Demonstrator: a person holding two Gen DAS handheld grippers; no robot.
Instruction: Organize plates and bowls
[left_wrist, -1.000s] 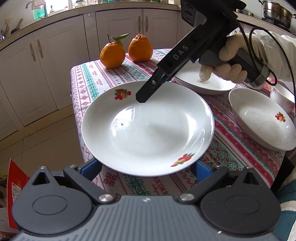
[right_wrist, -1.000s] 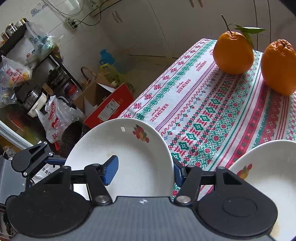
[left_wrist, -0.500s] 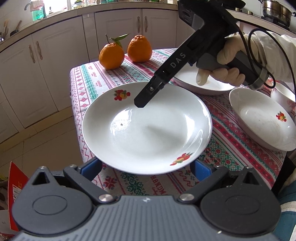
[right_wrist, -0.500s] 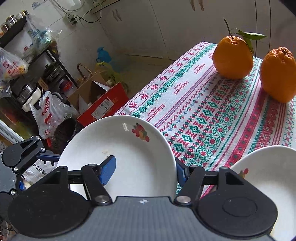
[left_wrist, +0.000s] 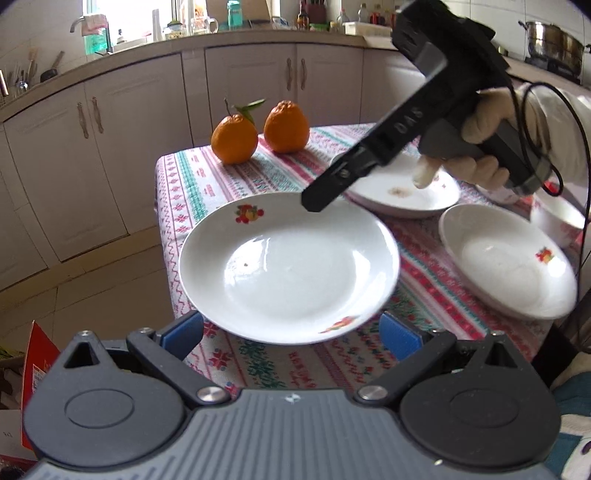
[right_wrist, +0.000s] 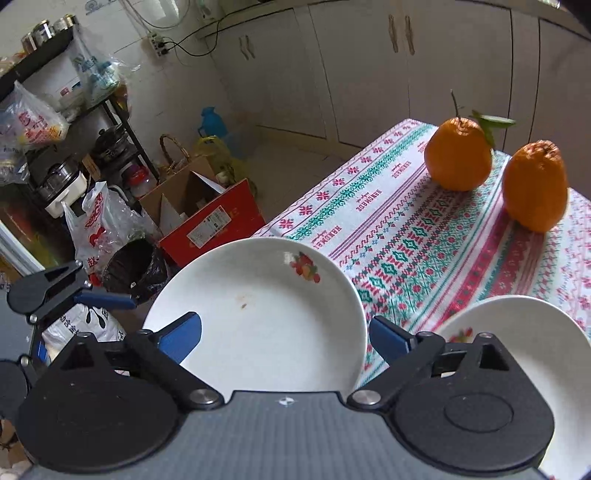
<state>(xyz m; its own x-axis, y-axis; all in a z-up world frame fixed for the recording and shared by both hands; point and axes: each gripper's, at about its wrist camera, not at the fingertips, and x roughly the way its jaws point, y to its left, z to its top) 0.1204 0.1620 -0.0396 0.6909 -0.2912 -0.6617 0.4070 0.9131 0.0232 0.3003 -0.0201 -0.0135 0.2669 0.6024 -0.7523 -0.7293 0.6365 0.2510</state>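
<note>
While the right gripper (right_wrist: 285, 338) hides its lower rim, the plate (right_wrist: 266, 314) sits between opening, untouching jaws.

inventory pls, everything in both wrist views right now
white ceramic plates with fruit decals: 3, white; one at the table's near edge, one behind it, one at right
small white bowl: 1, white; far right, partly hidden
oranges: 2, orange; far end of table, side by side, one without a leaf
patterned tablecloth: 1, white, red and green; covers the table
red cardboard box: 1, red; on the floor
steel pot: 1, silver; on the counter
left gripper: 1, black with blue pads; open, before the near plate
right gripper: 1, black with blue pads; jaws opening above the near plate, not gripping
gloved hand: 1, pale; holds the right gripper
</note>
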